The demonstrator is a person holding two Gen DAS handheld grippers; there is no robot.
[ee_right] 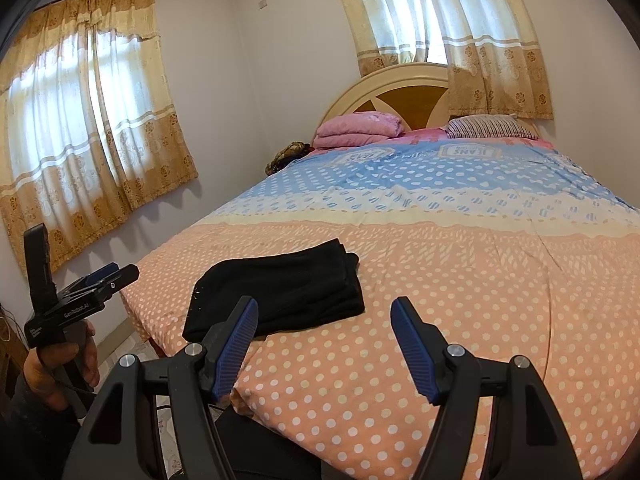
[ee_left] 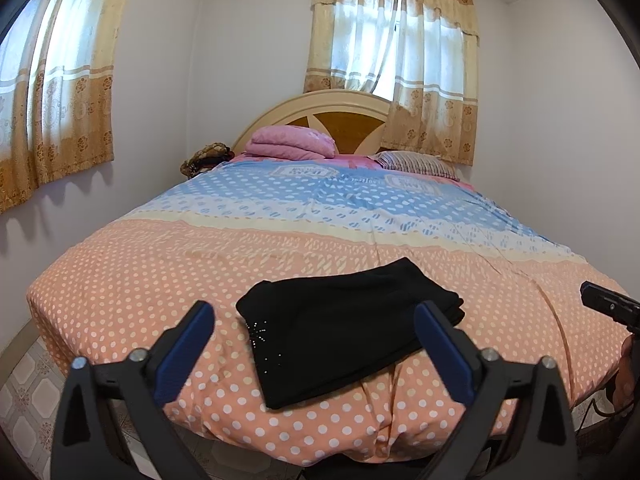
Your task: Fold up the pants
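The black pants (ee_left: 340,328) lie folded into a compact rectangle near the foot of the bed, with small sparkly studs on one corner; they also show in the right wrist view (ee_right: 280,292). My left gripper (ee_left: 316,316) is open and empty, held above the foot edge in front of the pants. My right gripper (ee_right: 324,312) is open and empty, just right of and in front of the pants. In the right wrist view the left gripper (ee_right: 112,276) shows at the far left, held in a hand.
The bed (ee_left: 160,272) has an orange, cream and blue dotted cover. A folded pink blanket (ee_left: 290,142) and a striped pillow (ee_left: 416,164) lie by the headboard (ee_left: 336,108). Curtained windows are on the left and back walls. Tiled floor (ee_left: 28,384) lies left of the bed.
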